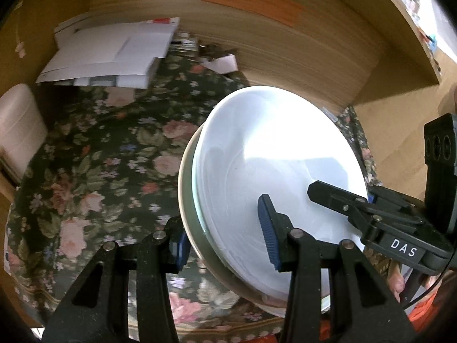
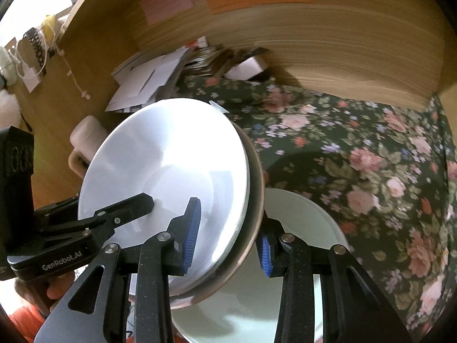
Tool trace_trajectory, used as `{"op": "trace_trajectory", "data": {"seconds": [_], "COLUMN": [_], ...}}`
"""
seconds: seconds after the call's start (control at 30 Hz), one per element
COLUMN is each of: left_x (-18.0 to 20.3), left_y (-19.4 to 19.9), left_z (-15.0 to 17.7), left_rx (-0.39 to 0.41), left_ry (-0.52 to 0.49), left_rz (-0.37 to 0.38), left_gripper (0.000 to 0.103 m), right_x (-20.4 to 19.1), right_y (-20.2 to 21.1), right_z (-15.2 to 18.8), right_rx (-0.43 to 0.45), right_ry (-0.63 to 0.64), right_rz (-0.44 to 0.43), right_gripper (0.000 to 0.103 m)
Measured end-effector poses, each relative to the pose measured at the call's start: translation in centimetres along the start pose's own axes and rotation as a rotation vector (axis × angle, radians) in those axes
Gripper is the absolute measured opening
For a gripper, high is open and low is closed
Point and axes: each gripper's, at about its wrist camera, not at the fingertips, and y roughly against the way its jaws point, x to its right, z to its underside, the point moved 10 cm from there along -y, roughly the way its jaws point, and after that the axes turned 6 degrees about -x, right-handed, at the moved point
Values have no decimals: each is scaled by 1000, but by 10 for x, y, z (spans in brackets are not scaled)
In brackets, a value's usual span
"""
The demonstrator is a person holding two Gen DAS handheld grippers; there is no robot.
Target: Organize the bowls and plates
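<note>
Clamping opposite rims of the tilted plate stack (image 1: 274, 177), left tongs (image 1: 225, 243) and right tongs (image 2: 228, 240) grip above the floral tablecloth (image 1: 100, 171).

You have the stack of plates (image 1: 274, 171) lifted at frame centre above the desk (image 1: 100, 157); papers (image 1: 114, 54) lie upper left, a bowl (image 2: 300, 243) below.

My right gripper (image 2: 228, 240) clamps rim of stacked dishes, pads on either side | stack: white plate (image 2: 162, 165) nested in brown-rimmed bowl (image 2: 254, 200), tilted, off the table | my left gripper (image 2: 148, 200) grips opposite rim | second white bowl (image 2: 302, 228) below | floral tablecloth (image 2: 371, 157) beyond.
</note>
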Motion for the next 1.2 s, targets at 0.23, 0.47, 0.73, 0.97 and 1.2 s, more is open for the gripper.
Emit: {"op": "trace_trajectory", "data": {"seconds": [0.23, 0.47, 0.73, 0.97, 1.2], "left_x": [30, 43, 44, 42, 38], "left_y": [-14, -26, -39, -47, -43], "left_z": [9, 18, 26, 30, 25], "left_rx": [-29, -67, -112, -131, -97], "left_ry": [-46, -63, -64, -47, -48], "left_rz": [18, 25, 1, 4, -2], "left_gripper": [43, 43, 43, 43, 43], "right_x": [24, 42, 51, 54, 56], "right_y": [11, 11, 3, -4, 13], "right_z": [11, 22, 33, 37, 31], "right_rx": [0, -20, -46, -62, 8], "right_ry": [-40, -76, -111, -131, -102], "right_rz": [28, 24, 13, -8, 44], "right_gripper": [33, 33, 33, 33, 34]}}
